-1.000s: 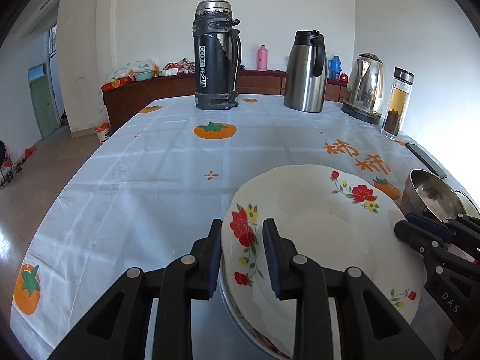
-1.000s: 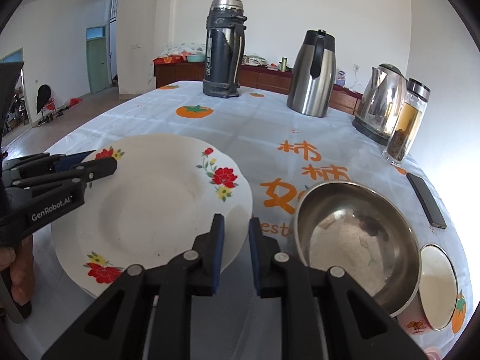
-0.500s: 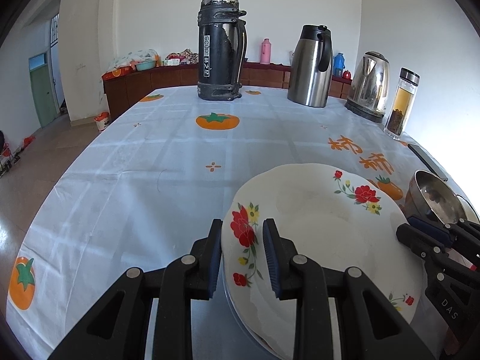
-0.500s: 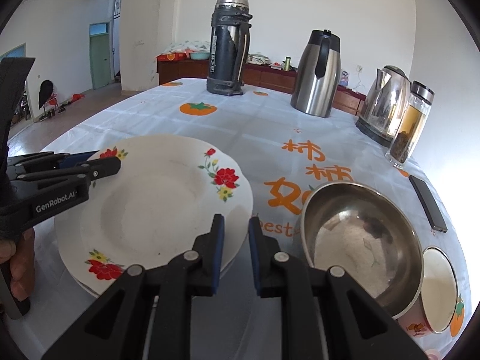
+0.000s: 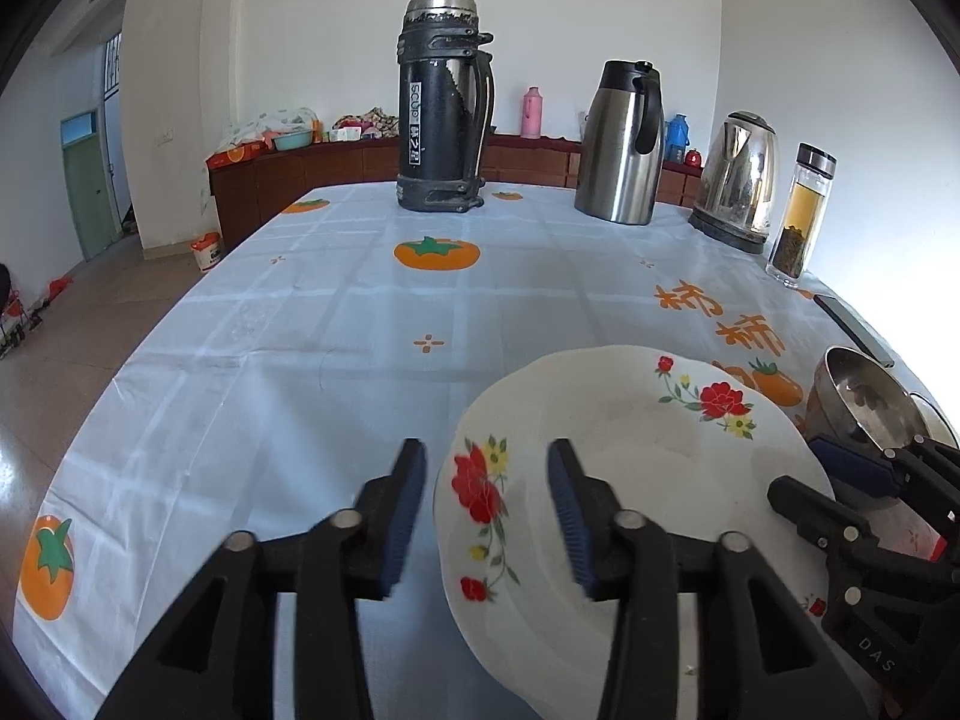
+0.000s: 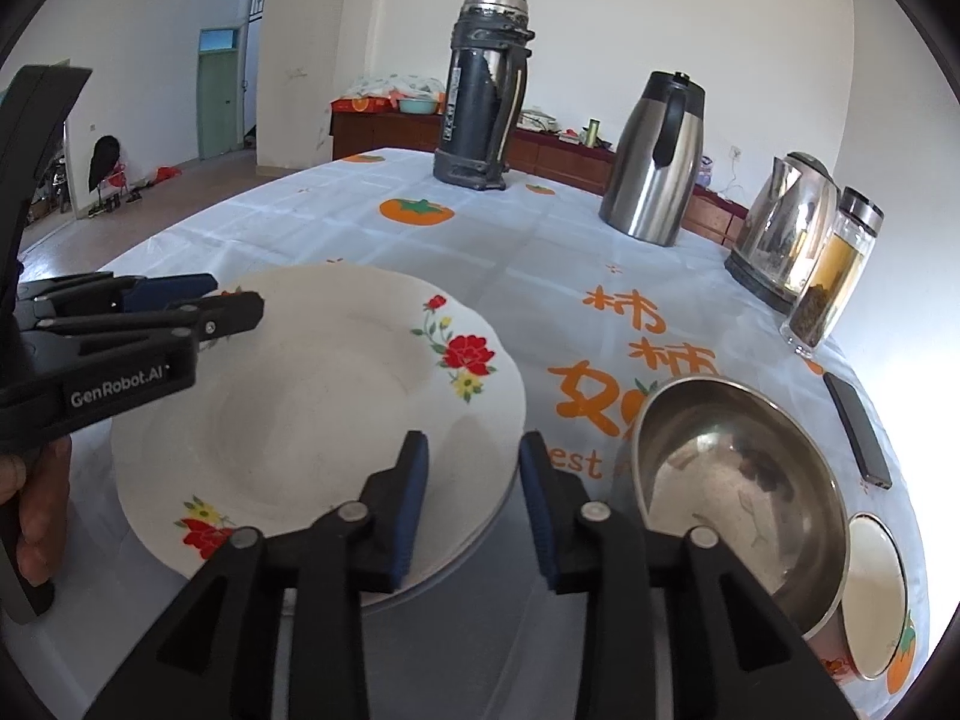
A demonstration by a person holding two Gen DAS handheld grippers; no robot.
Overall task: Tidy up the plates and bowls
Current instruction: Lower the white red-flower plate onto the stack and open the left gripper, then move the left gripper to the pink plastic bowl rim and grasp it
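Observation:
A white plate with red flowers (image 5: 636, 480) (image 6: 312, 414) lies on top of another plate on the table. My left gripper (image 5: 486, 456) is open, its fingers astride the plate's left rim without gripping it. My right gripper (image 6: 474, 450) is open over the plate's right rim. A steel bowl (image 6: 738, 486) (image 5: 864, 396) sits to the right of the plates. A small white-lined bowl (image 6: 876, 588) sits beyond the steel bowl.
A black thermos (image 5: 444, 102), a steel jug (image 5: 624, 144), a kettle (image 5: 741, 180) and a tea bottle (image 5: 801, 222) stand at the far side. A dark phone (image 6: 855, 426) lies near the right edge. The tablecloth (image 5: 300, 330) stretches left.
Both grippers have opened and let go of the flowered plate, which now rests on the plate below. The left gripper has drawn back a little.

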